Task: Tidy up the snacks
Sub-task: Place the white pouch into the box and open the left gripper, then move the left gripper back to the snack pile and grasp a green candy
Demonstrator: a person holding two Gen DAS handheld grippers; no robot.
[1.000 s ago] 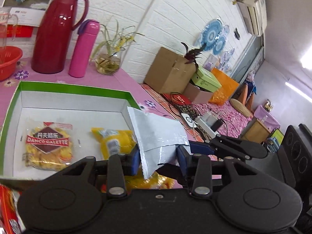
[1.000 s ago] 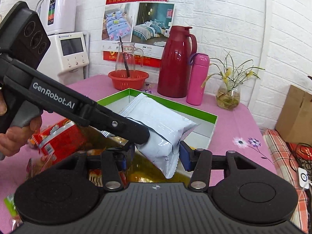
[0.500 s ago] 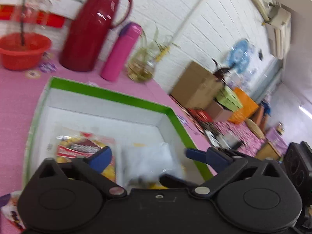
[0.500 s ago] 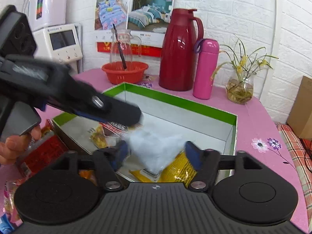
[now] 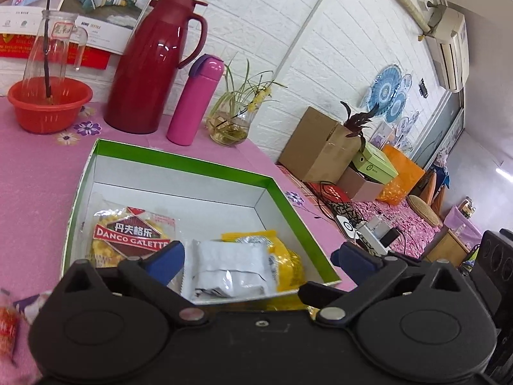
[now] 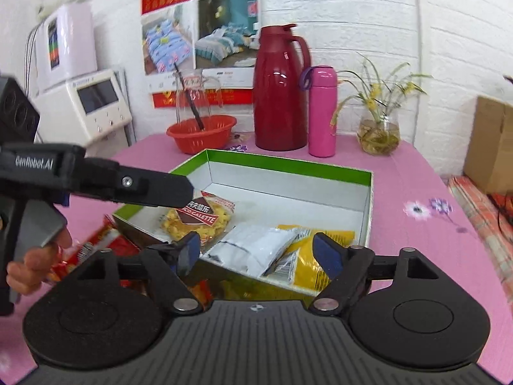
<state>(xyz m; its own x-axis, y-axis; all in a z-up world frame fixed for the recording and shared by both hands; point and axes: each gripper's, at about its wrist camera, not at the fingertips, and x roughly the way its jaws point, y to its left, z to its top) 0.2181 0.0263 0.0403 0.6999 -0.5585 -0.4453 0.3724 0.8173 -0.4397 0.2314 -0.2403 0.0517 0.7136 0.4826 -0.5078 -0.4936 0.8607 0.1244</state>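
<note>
In the green-rimmed white cardboard box (image 5: 290, 203), the silver foil snack pouch (image 5: 231, 268) lies on a yellow packet (image 6: 323, 258). Both hand-held grippers (image 5: 258, 258) (image 6: 256, 252) gape empty; reaching low could snag the box's near wall.

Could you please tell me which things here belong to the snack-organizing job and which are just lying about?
Job:
green box
Danco Galette pack
white pouch
yellow packet
red snack bag

Lying about:
red thermos
pink bottle
orange basket
plant vase
</note>
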